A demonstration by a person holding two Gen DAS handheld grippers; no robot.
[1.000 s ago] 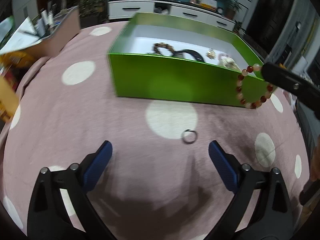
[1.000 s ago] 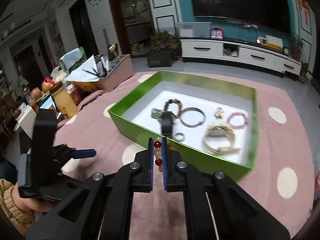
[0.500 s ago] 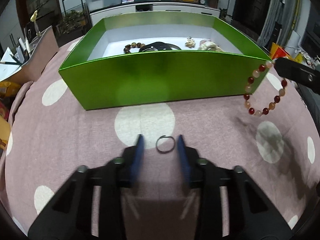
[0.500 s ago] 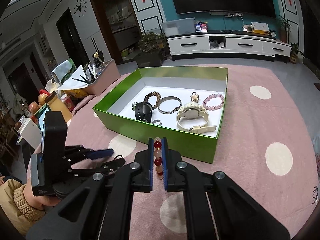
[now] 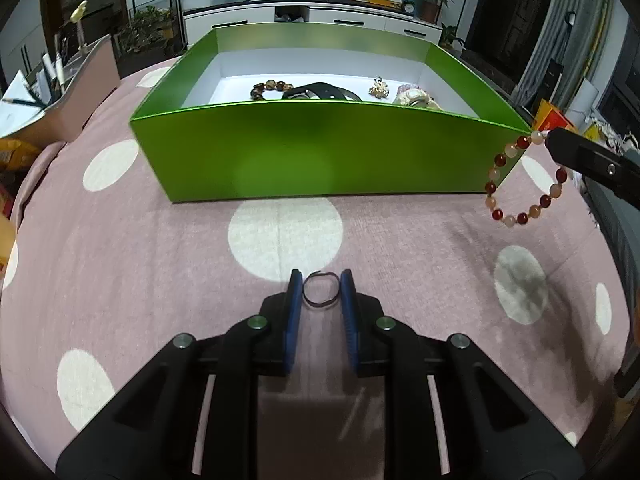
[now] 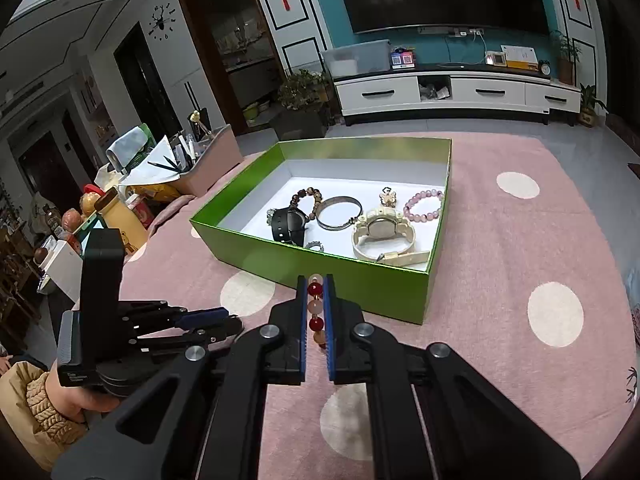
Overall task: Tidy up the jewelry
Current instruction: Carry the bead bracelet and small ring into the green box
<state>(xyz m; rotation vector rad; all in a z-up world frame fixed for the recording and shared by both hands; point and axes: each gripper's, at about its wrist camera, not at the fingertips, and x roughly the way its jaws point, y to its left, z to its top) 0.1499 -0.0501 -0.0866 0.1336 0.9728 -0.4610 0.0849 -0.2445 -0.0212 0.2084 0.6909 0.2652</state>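
While the right gripper [image 6: 316,300] keeps the red beaded bracelet [image 5: 520,184] pinched at right of frame, the left gripper [image 5: 320,292] has narrowed from wide open around the small ring [image 5: 319,291] at lower centre, below the green box [image 5: 320,152]; pickup seems imminent

A pink cloth with white polka dots [image 5: 160,248] covers the surface; a green open-topped box [image 5: 320,148] rests on it, towards its far side; a small dark metal ring [image 5: 320,290] lies flat on the cloth in front of the box, at the edge of a white dot; at the far left edge, a pinkish tray of pens and papers [image 6: 208,160] stands beside the box.
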